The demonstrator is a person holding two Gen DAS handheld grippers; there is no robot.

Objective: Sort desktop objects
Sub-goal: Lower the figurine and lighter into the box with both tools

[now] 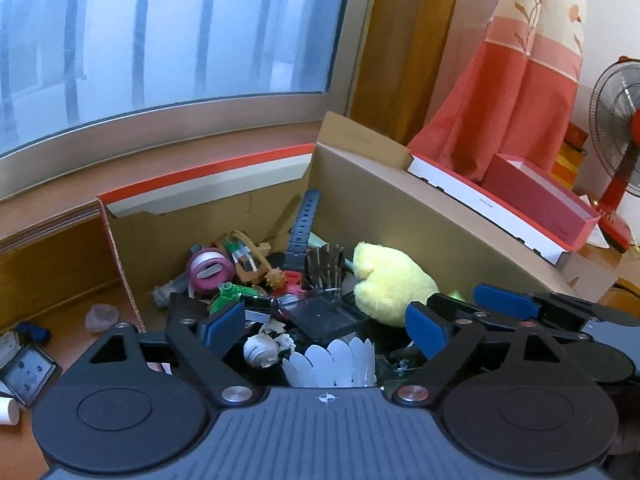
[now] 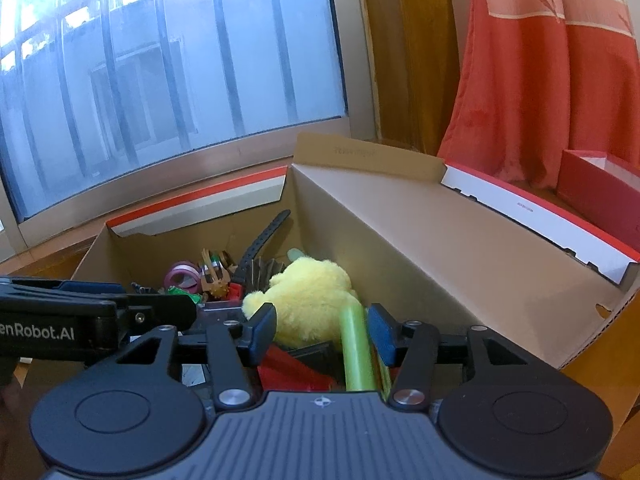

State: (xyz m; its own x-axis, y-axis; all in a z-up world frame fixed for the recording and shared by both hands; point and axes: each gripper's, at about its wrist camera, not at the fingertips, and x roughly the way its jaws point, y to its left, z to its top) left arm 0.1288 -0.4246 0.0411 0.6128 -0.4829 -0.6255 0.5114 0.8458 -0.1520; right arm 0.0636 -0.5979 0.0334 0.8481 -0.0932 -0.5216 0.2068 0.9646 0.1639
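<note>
A cardboard box (image 1: 420, 200) on the desk holds several small things: a yellow plush toy (image 1: 390, 280), a black watch strap (image 1: 304, 224), a pink tape roll (image 1: 210, 270) and a white shuttlecock (image 1: 332, 362). My left gripper (image 1: 326, 326) is open and empty over the box's near end, above the shuttlecock. My right gripper (image 2: 322, 334) is open over the same box (image 2: 420, 240), with the plush toy (image 2: 308, 304) and a green tube (image 2: 356, 350) below its fingers. The right gripper also shows in the left wrist view (image 1: 504, 300).
On the desk left of the box lie a grey metal case (image 1: 26, 372), a clear lump (image 1: 102, 316) and a blue piece (image 1: 34, 332). A red box (image 1: 536, 196), a red curtain (image 1: 508, 92) and a fan (image 1: 620, 120) stand to the right. A window runs behind.
</note>
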